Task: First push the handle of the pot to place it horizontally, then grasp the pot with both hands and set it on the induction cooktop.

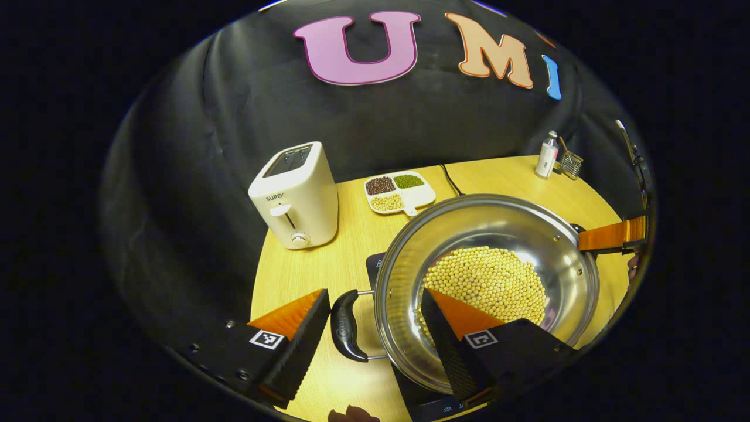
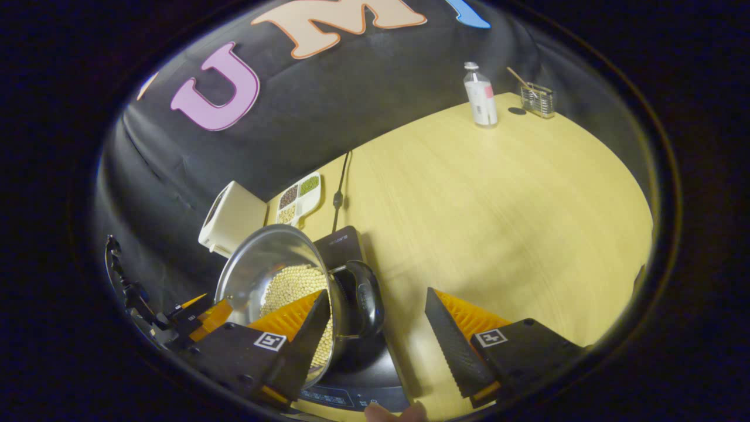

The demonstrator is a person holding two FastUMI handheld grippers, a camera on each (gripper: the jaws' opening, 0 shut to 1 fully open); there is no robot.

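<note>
A steel pot [image 1: 562,258] holding yellow beans sits over the black induction cooktop [image 1: 375,262]. Its black left handle [image 1: 345,325] lies level between the fingers of my left gripper [image 1: 375,334], which is open; one finger is outside the handle, the other over the beans. In the right gripper view the pot [image 2: 258,264] rests on the cooktop [image 2: 351,363]. Its right handle [image 2: 366,299] lies in the gap of my open right gripper [image 2: 375,334], untouched on the outer side. The right gripper [image 1: 612,234] also shows past the pot's far rim, and the left gripper [image 2: 199,316] beyond the pot.
A white toaster [image 1: 296,196] stands at the table's back left, with a divided tray of beans [image 1: 398,192] beside it. A power cable [image 2: 338,196] runs back from the cooktop. A small bottle [image 2: 480,97] and a wire holder [image 2: 538,99] stand at the far right corner.
</note>
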